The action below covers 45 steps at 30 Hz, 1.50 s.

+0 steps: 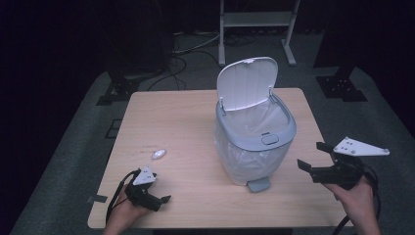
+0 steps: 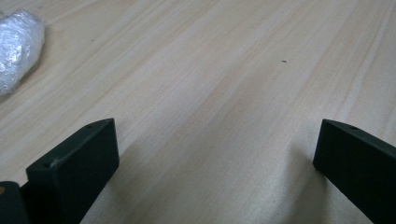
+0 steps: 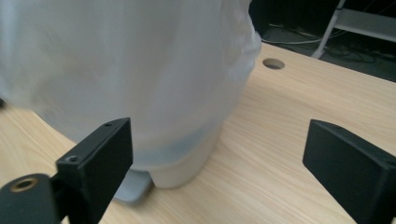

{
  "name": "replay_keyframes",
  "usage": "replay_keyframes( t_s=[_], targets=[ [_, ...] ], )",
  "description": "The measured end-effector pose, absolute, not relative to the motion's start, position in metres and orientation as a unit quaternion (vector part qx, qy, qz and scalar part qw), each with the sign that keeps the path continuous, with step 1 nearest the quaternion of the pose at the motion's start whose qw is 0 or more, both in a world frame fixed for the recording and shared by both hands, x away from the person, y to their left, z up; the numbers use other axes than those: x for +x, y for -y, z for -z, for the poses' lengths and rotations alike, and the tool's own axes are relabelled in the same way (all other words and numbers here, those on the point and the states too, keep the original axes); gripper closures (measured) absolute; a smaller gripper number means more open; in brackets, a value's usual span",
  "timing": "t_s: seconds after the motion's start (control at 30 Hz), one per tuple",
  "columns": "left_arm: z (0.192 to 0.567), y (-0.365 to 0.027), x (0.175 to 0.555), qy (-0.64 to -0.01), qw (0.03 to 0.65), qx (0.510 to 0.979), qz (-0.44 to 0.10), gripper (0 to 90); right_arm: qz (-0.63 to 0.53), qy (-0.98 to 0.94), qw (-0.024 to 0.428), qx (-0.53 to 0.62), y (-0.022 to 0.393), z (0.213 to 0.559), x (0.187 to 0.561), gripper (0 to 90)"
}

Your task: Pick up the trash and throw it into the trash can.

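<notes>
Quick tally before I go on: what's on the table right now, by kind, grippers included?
White pedal bin with its lid up and a clear plastic liner: 1
Small crumpled wad of clear plastic wrap: 1
Black two-jaw grippers, both open and holding nothing: 2, the left gripper and the right gripper
Total: 4

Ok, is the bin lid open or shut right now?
Open: the lid stands upright, hinged at the back of the bin, with the liner exposed.
</notes>
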<state>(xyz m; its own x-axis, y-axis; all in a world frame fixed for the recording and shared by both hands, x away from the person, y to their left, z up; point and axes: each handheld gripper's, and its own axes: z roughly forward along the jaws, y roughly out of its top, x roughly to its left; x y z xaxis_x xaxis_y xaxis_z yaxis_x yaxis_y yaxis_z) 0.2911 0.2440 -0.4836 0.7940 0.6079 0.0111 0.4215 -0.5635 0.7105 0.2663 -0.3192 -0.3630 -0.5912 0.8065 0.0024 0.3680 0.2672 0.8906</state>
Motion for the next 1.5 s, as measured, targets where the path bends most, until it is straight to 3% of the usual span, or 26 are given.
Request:
replay_keyframes(
  t_s=[0.1, 0.57, 1.5],
  targets=[
    [0.484, -0.244, 0.292, -0.297, 0.363, 0.874, -0.130, 0.0, -0.458, -0.766, 0.253, 0.374, 0.322, 0.383, 0.263, 0.8],
    [0.484, -0.244, 0.290, -0.304, 0.363, 0.871, -0.134, 0.0, -0.424, -0.774, 0.226, 0.412, 0.323, 0.437, 0.268, 0.8],
    [0.484, -0.244, 0.290, -0.307, 0.362, 0.870, -0.134, 0.0, -0.336, -0.811, 0.178, 0.446, 0.338, 0.488, 0.284, 0.0]
  ],
)
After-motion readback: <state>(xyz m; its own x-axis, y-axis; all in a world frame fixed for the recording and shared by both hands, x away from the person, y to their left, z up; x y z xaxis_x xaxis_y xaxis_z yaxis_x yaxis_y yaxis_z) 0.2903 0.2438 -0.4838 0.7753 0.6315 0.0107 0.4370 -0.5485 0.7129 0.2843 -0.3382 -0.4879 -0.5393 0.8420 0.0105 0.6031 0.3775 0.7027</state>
